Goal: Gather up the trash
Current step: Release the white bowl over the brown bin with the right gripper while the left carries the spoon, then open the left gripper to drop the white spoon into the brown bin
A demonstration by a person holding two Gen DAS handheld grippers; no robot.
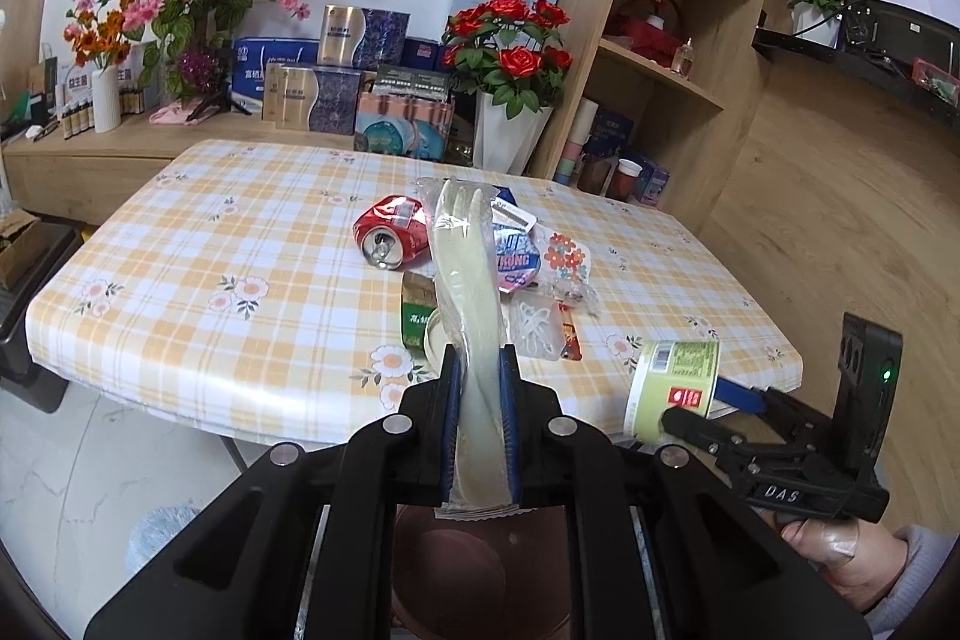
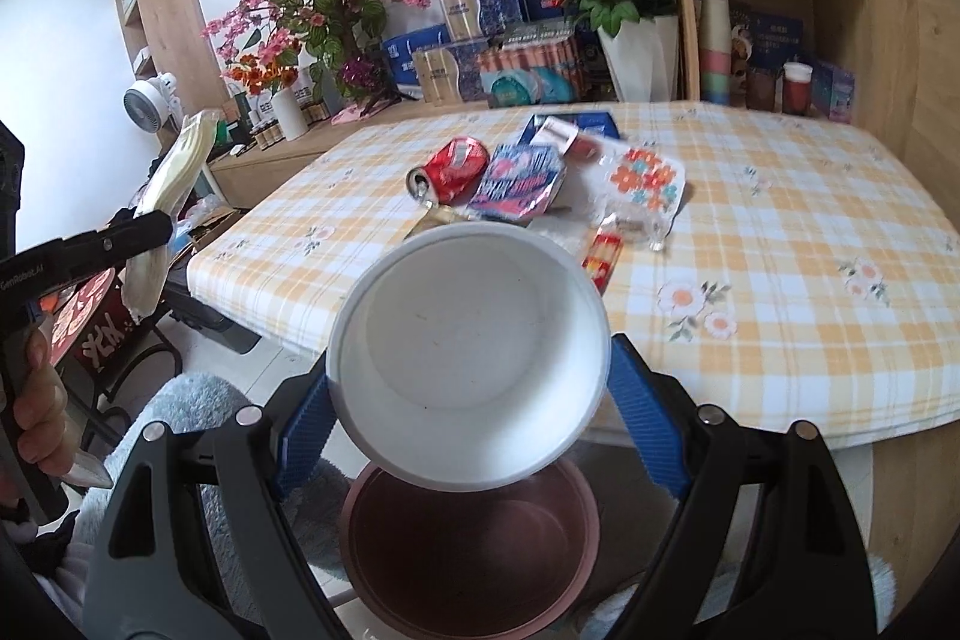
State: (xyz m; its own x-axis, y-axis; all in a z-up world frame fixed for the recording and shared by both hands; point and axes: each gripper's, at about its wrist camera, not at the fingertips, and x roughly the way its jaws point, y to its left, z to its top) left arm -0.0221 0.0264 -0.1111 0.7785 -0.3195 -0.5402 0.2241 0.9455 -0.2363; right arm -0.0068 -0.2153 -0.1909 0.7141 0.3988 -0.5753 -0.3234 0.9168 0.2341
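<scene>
My left gripper is shut on a cream plastic fork in a clear wrapper, which sticks up past the pads. The same fork and left gripper show at the left of the right wrist view. My right gripper is shut on a white paper cup, its blue pads pressing both sides of the rim. From the left wrist view the cup has a green label and sits in the right gripper. A brown bin stands on the floor below both grippers.
On the checked table lie a crushed red can, a blue-pink wrapper, a flowered packet and a red stick packet. A green carton lies nearer the table's front edge. Flower vases, boxes and wooden shelves stand behind the table.
</scene>
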